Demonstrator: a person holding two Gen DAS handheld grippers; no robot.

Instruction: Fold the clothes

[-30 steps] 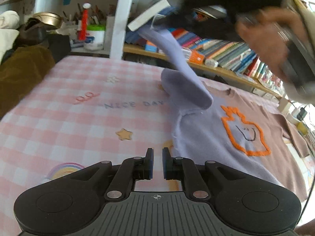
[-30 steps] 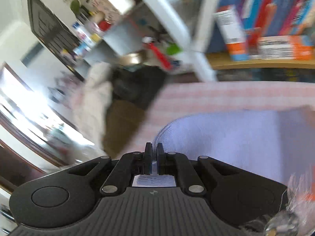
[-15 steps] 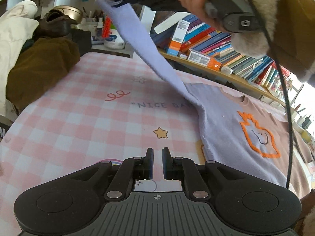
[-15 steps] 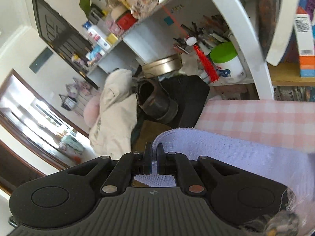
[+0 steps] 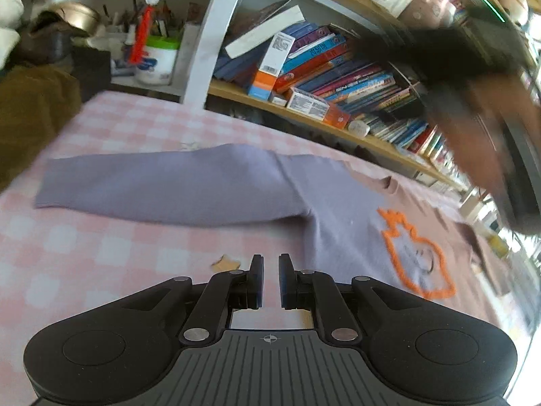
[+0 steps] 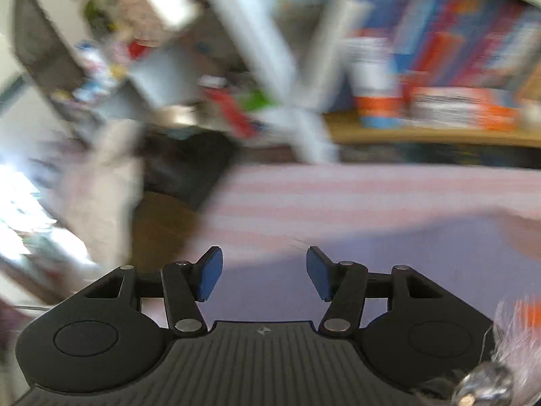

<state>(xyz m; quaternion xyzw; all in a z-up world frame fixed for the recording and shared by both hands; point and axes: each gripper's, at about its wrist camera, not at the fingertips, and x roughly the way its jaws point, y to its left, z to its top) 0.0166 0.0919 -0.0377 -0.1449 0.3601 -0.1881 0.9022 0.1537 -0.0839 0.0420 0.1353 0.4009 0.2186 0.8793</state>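
Observation:
A lavender and brown sweater (image 5: 338,203) with an orange outlined figure (image 5: 416,257) lies on the pink checked cloth (image 5: 101,253). Its lavender sleeve (image 5: 162,182) is stretched out flat to the left. My left gripper (image 5: 270,270) hovers low in front of the sweater's left side, its fingers almost together with nothing between them. My right gripper (image 6: 263,270) is open above lavender fabric (image 6: 372,270) and holds nothing; that view is heavily blurred. In the left wrist view it is a dark blur at the upper right, with the person's hand (image 5: 480,128) behind it.
A bookshelf (image 5: 338,77) full of books runs along the far edge of the cloth. A white upright post (image 5: 216,34) stands behind it. A brown garment (image 5: 30,111) is piled at the far left, with a white tub (image 5: 157,57) and clutter beyond.
The right gripper carried the lavender sleeve up and out to the left, then opened and let it go. The sleeve now lies flat on the cloth. The left gripper stayed as it was.

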